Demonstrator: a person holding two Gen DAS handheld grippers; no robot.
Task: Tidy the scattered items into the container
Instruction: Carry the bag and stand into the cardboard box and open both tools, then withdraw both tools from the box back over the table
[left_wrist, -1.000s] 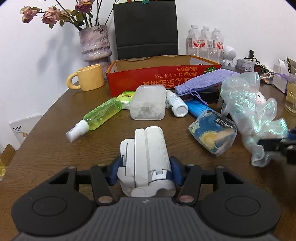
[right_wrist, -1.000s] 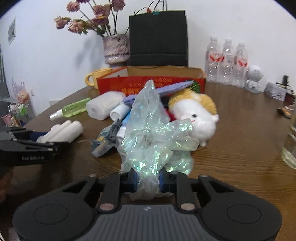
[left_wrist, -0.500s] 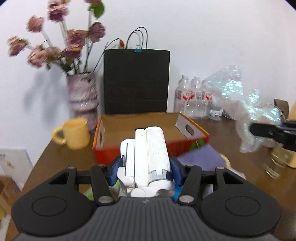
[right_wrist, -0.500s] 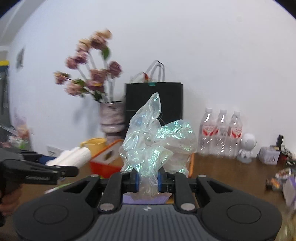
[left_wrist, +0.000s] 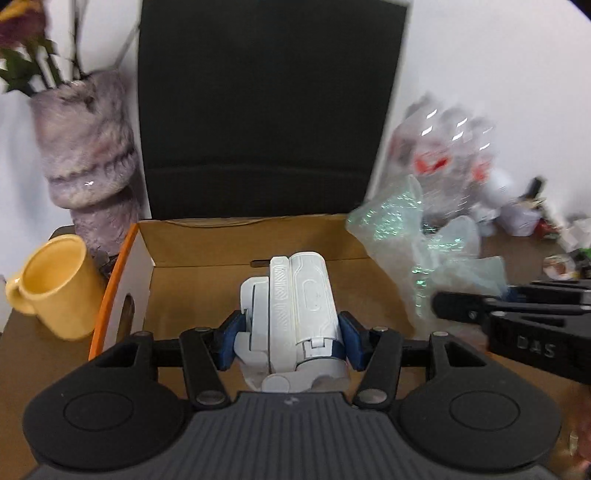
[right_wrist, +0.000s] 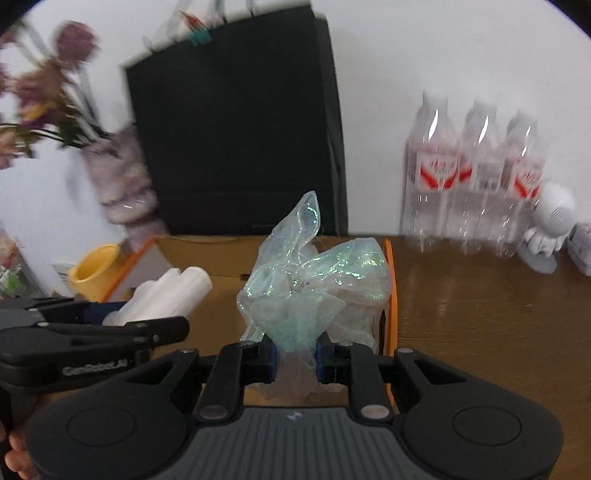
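Left view: bottles motion-blurred, partly behind bag; clutter far right too smeared to identify. Flowers cut by left edge. Box floor mostly hidden by white device, near wall hidden by left gripper. Right view: flowers and vase blurred; box interior mostly hidden behind bag; white figure soft, something cropped at right edge.

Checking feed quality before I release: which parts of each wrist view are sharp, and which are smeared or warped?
Left wrist view: the white device in the left gripper is sharp; the vase and water bottles smear with motion blur.
Right wrist view: the iridescent bag in the right gripper is fairly crisp; the flowers streak.
Both views: fisheye bends the edges, corners vignette black.
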